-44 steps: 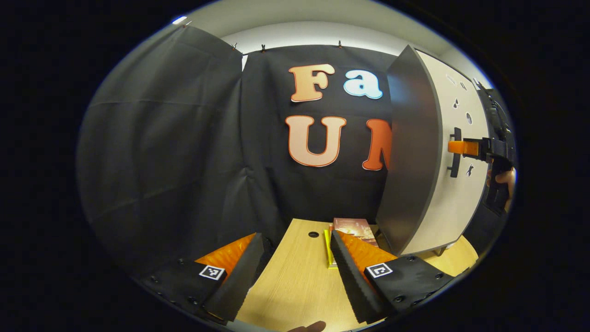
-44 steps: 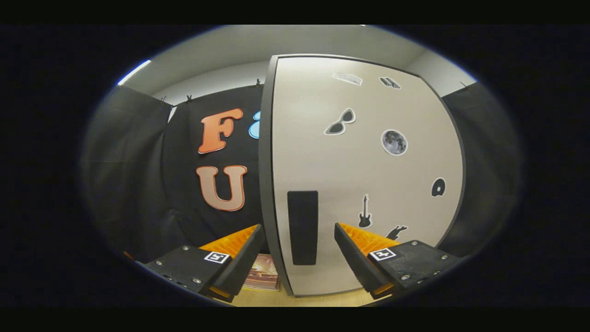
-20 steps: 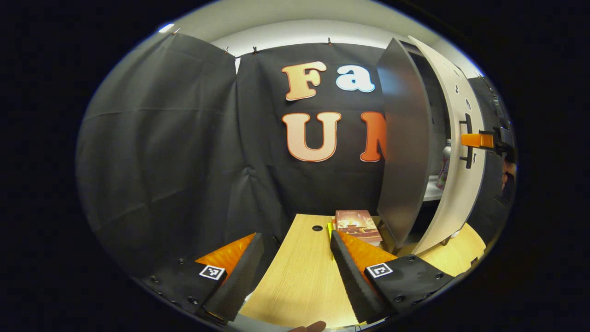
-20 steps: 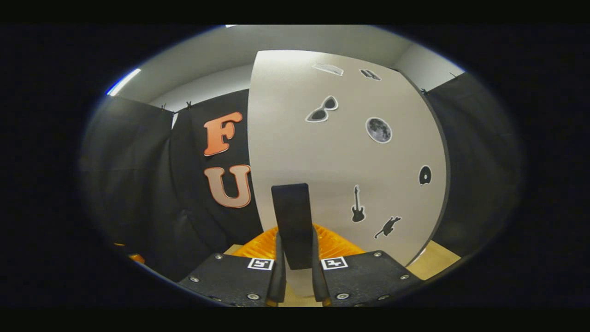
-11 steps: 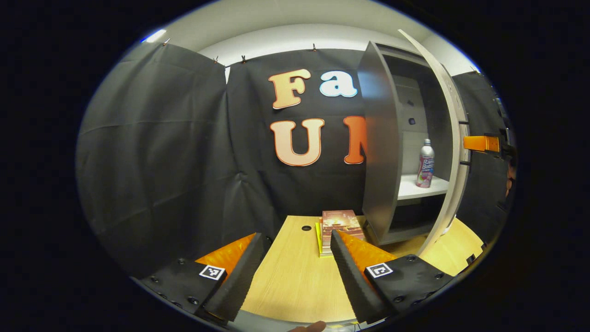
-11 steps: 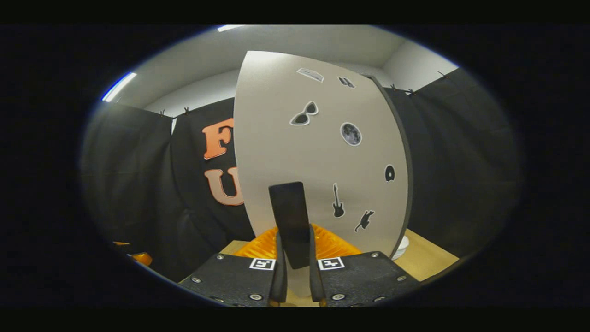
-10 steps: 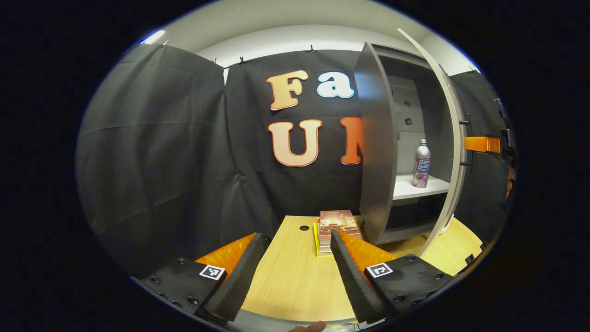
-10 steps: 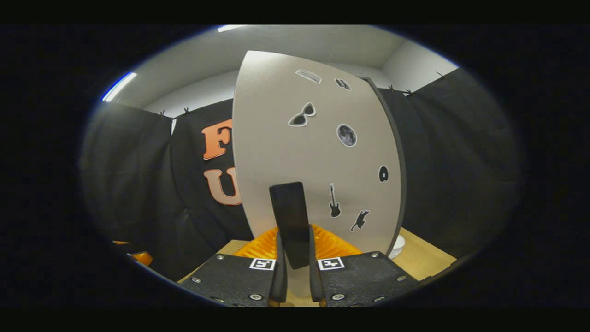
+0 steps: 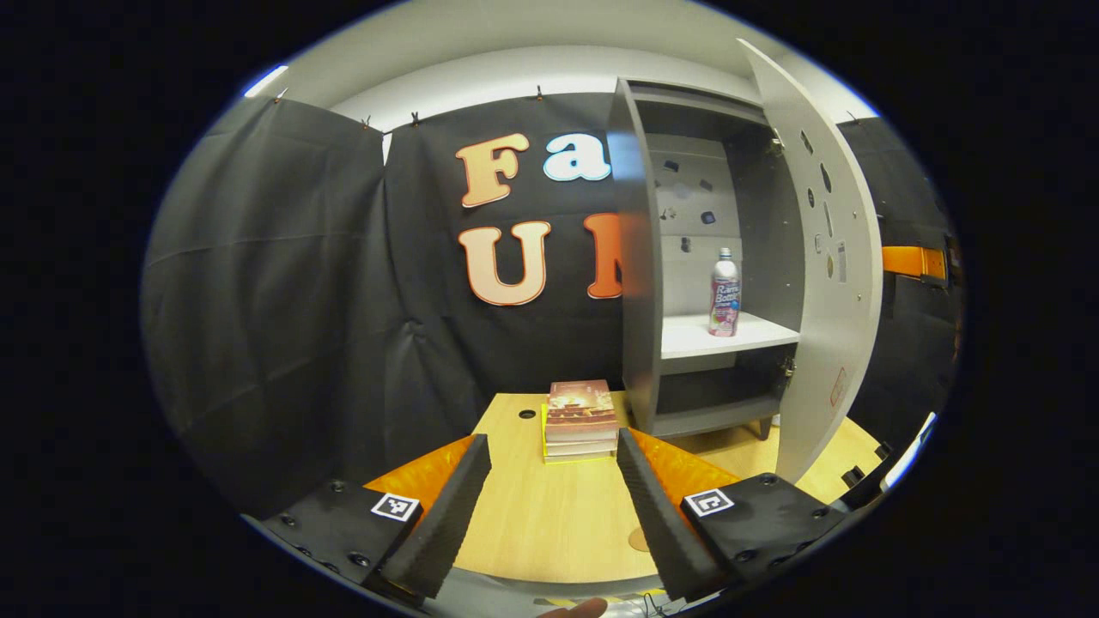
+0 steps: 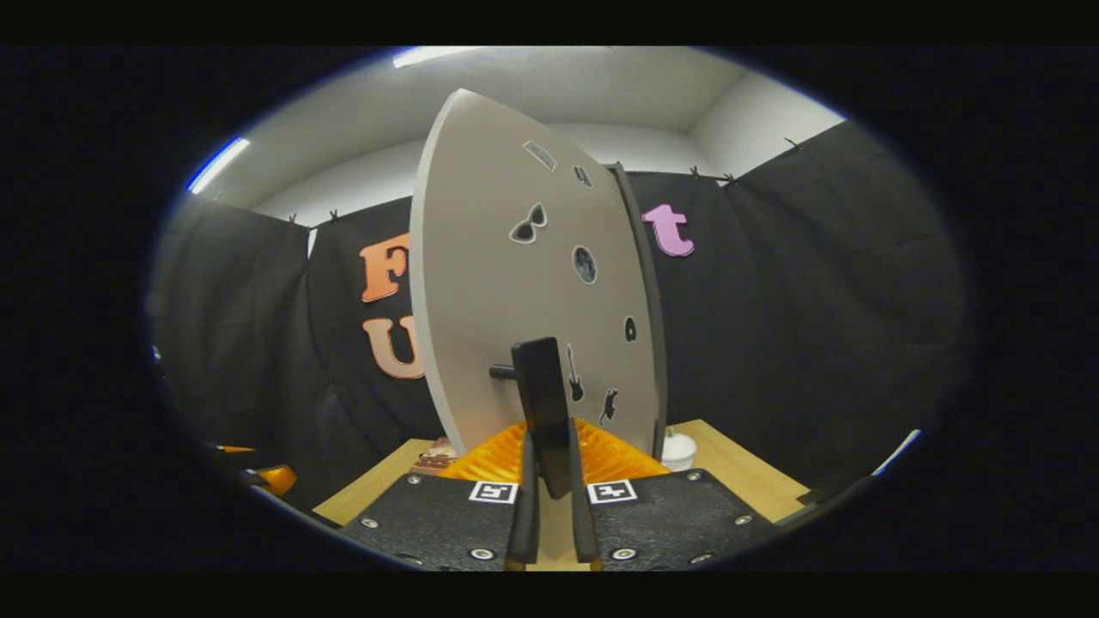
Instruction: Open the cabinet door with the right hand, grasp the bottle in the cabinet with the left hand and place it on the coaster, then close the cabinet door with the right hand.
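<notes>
The grey cabinet [image 9: 640, 257] stands open on the wooden table [image 9: 549, 524]. A bottle [image 9: 724, 293] with a pink label stands upright on its white shelf [image 9: 687, 336]. The pale door [image 9: 828, 283] is swung wide to the right. My left gripper [image 9: 549, 506] hovers open over the table's near edge, well short of the cabinet, with nothing between its fingers. A small round tan coaster [image 9: 637, 539] lies on the table by its right finger. My right gripper [image 10: 549, 489] is shut on the door's black handle [image 10: 543, 399], and the door [image 10: 515, 309] faces it at a slant.
A short stack of books [image 9: 579, 419] lies on the table just left of the cabinet's foot. A cable hole [image 9: 526, 414] sits in the tabletop behind them. A small white object [image 10: 678, 448] rests on the table by the door's far edge.
My right gripper shut on the handle and pulled the door from shut to wide open. The bottle and shelf came into sight. The left gripper's view turned toward the cabinet.
</notes>
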Demonstrator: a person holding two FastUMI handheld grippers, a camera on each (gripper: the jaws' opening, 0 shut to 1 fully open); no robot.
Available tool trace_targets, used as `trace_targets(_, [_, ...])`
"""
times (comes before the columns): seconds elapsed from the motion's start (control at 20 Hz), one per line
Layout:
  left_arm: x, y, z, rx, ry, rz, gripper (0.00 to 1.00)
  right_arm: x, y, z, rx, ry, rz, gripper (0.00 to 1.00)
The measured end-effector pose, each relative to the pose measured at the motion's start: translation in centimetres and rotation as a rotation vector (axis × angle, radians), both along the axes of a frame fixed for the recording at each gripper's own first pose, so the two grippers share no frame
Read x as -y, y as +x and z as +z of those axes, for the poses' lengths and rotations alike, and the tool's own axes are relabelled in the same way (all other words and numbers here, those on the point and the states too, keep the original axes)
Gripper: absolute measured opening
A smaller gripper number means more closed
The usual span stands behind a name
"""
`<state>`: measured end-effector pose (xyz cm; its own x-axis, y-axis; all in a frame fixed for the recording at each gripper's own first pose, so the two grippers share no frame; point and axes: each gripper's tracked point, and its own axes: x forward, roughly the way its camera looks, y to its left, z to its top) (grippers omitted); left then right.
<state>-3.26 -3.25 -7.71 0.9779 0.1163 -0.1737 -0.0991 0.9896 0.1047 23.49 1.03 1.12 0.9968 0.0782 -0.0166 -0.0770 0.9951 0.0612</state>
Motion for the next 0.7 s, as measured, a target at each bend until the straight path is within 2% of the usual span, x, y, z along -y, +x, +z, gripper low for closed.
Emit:
trace_targets(0.2, [3.2, -0.6, -0.8, -0.014, -0.022, -0.023, 0.95, 1.5, -0.3, 0.1, 0.003, 0.014, -0.027, 0.12])
trace_targets(0.25, [3.8, -0.7, -1.0, -0.016, -0.026, -0.026, 0.96, 1.9, -0.3, 0.1, 0.002, 0.016, -0.031, 0.14])
trace_targets(0.3, [4.5, -0.7, -1.0, -0.020, -0.027, -0.030, 0.98, 2.3, -0.3, 0.1, 0.005, 0.020, -0.036, 0.08])
trace_targets(0.35, [5.0, -0.8, -1.1, -0.020, -0.028, -0.030, 0.98, 2.7, -0.4, 0.1, 0.005, 0.024, -0.041, 0.13])
trace_targets(0.4, [5.6, -0.9, -1.2, -0.021, -0.029, -0.032, 0.98, 3.0, -0.3, 0.2, 0.008, 0.028, -0.045, 0.05])
trace_targets(0.55, [6.8, -1.0, -1.2, -0.022, -0.032, -0.034, 0.98, 4.0, -0.3, 0.1, 0.002, 0.011, -0.042, 0.07])
trace_targets(0.6, [7.3, -1.1, -1.3, -0.020, -0.032, -0.034, 0.99, 4.1, -0.3, 0.1, 0.006, 0.011, -0.037, 0.02])
trace_targets(0.65, [7.8, -1.0, -1.3, -0.020, -0.030, -0.032, 0.96, 4.4, -0.2, 0.2, 0.004, 0.014, -0.032, 0.12])
trace_targets(0.7, [8.1, -1.1, -1.3, -0.019, -0.029, -0.031, 0.96, 4.5, -0.2, 0.4, 0.010, 0.023, -0.027, 0.02])
